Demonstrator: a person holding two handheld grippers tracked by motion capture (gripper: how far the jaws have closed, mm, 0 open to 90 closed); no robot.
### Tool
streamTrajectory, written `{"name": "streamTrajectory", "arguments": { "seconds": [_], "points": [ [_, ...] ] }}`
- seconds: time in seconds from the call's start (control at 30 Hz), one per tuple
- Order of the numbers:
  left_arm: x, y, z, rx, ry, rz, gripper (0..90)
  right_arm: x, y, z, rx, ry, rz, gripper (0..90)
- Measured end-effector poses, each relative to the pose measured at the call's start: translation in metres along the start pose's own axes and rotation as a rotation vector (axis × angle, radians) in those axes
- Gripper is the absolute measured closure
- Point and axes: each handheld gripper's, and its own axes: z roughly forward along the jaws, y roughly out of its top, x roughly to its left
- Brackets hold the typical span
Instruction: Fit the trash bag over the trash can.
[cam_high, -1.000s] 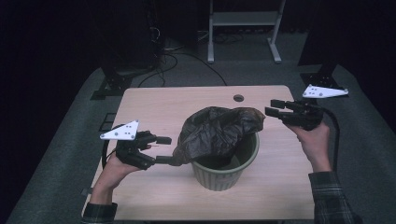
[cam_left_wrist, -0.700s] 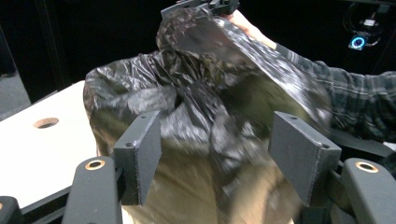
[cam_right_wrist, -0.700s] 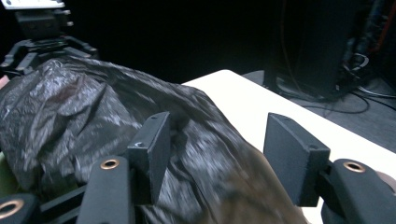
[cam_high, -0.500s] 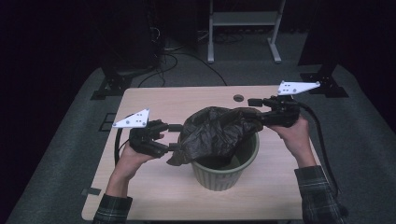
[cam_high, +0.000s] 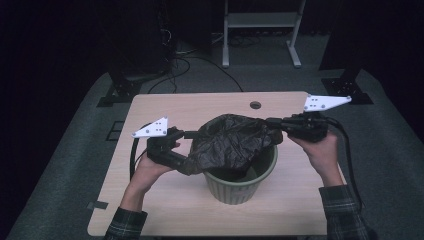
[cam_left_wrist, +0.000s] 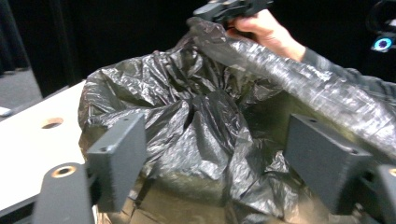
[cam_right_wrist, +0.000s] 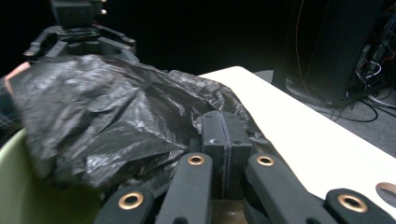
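While your right gripper (cam_high: 274, 121), jaws pressed together, pinches the edge of the crumpled black plastic bag (cam_high: 232, 142) lying half over the ribbed green plastic bin (cam_high: 240, 185), bring your left gripper (cam_high: 192, 150), whose spread jaws have just been opening around the film, onto the opposite edge and pull it evenly over the rim.

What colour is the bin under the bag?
Pale green, ribbed bin; clearest in the high view, beneath the black bag.

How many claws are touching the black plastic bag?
2. The left claw is at the crinkly black plastic bag's left edge, jaws spread; the right claw pinches its right edge, above the green ribbed bin.
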Motion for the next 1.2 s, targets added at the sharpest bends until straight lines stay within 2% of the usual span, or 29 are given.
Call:
{"name": "streamTrajectory", "arguments": {
  "seconds": [0.1,0.27,0.5,0.67,0.8,0.97,1.07,1.2],
  "points": [
    [-0.002,0.001,0.003,0.010,0.013,0.012,15.3,0.006,-0.005,-0.012,-0.021,0.015,0.004,89.8],
    [-0.006,0.001,0.006,0.024,0.029,0.038,15.1,0.022,-0.016,-0.031,-0.038,0.027,-0.004,89.9],
    [-0.009,0.001,0.007,0.037,0.033,0.059,15.0,0.046,-0.038,-0.048,-0.030,0.069,-0.007,89.8],
    [-0.012,0.001,0.005,0.049,0.044,0.080,15.0,0.058,-0.054,-0.056,-0.023,0.098,0.010,89.8],
    [-0.015,-0.001,0.004,0.051,0.056,0.097,15.0,0.066,-0.066,-0.062,-0.008,0.121,0.017,89.8],
    [-0.015,-0.001,0.003,0.049,0.061,0.097,15.2,0.072,-0.084,-0.065,0.028,0.133,0.029,89.8],
    [-0.015,-0.001,0.003,0.050,0.062,0.099,15.2,0.075,-0.092,-0.063,0.051,0.154,0.043,89.8],
    [-0.015,-0.001,0.003,0.049,0.062,0.098,15.2,0.075,-0.105,-0.054,0.110,0.169,0.060,89.8]
  ]
}}
